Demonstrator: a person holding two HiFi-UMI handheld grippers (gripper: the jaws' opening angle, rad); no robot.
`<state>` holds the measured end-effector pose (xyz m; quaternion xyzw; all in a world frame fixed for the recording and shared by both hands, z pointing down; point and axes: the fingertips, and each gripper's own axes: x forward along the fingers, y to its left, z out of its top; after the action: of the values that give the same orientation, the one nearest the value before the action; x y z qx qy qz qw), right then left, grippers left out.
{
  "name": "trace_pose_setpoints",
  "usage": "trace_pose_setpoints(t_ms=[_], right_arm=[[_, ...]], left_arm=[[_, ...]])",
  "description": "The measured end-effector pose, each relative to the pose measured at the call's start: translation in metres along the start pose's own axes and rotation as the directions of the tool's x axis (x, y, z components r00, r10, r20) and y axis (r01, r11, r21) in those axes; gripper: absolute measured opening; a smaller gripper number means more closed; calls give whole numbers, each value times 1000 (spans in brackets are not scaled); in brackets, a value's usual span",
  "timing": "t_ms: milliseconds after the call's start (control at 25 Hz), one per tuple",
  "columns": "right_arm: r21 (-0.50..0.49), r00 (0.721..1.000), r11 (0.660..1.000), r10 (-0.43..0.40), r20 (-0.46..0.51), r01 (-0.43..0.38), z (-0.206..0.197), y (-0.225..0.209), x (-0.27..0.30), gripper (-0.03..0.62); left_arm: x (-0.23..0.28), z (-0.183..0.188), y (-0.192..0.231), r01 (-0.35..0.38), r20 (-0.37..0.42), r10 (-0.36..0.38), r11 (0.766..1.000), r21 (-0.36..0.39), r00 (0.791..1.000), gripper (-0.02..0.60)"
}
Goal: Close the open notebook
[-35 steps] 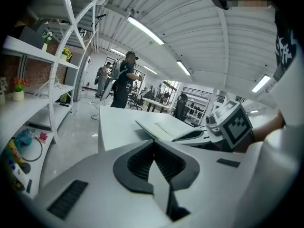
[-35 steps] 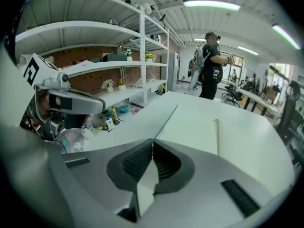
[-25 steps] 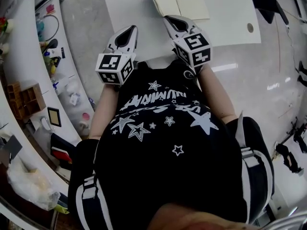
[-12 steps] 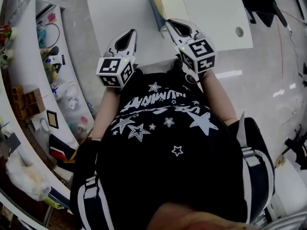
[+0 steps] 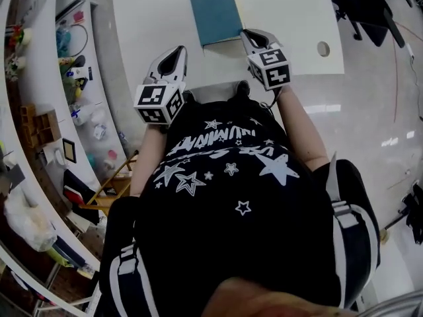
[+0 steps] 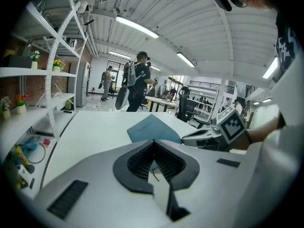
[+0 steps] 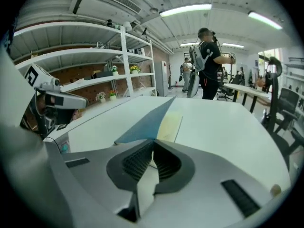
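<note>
Moved: notebook [image 5: 215, 12], which lay open a second ago with both cream pages showing; its left cover is now raised and shows its blue outside.
Notebook, place: on the white table [image 5: 152, 18], at the far side from the person, between the two grippers and nearer the right one.
Notebook, state: not yet closed. In the right gripper view the blue cover [image 7: 147, 122] stands tilted over a cream page [image 7: 169, 122] that lies flat to its right.
Right gripper [image 5: 246, 34]: jaws drawn together, tips at the near right corner of the cover. In its own view [image 7: 153, 140] the cover's edge runs straight into the closed tips and looks pinched there.
Left gripper [image 5: 179, 49]: jaws pressed together with nothing between them [image 6: 153, 141]. It is held over bare table, left of the notebook and apart from it.
Surroundings: curved white shelves [image 5: 39, 78] with small items on the person's left; people standing [image 6: 137, 80] beyond the table.
</note>
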<state>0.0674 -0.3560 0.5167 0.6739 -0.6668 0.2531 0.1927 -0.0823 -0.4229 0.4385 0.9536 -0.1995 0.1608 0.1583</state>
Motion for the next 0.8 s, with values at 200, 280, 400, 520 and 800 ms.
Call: trace_pose_setpoints(t_ms=[200,280,400,520,800], right_arm=[[-49,997,998,44,-60,-47,-24,-7,12,9],[-60,995,996,64,-80,-69,-28,-9,16,9],[-78,992,993,86,-89,-93,-32,-9,19,9],[-69,991,992,100,-85,-106,-35,-10,22,9],[-10,997,997,78,-23,-78,-25,-7,5,11]], left_arm=[[3,-9,-23,-48,-9,48,999,-7,999,11],[4,-13,-31,-66,-11,66,998,-12,998,11],[4,-21,-40,-89,-12,88,996,-26,996,12],[3,-25,-46,-89,-10,89,995,-41,996,11],[-4,-24,-31,-37,10,37,998,-42,999,11]])
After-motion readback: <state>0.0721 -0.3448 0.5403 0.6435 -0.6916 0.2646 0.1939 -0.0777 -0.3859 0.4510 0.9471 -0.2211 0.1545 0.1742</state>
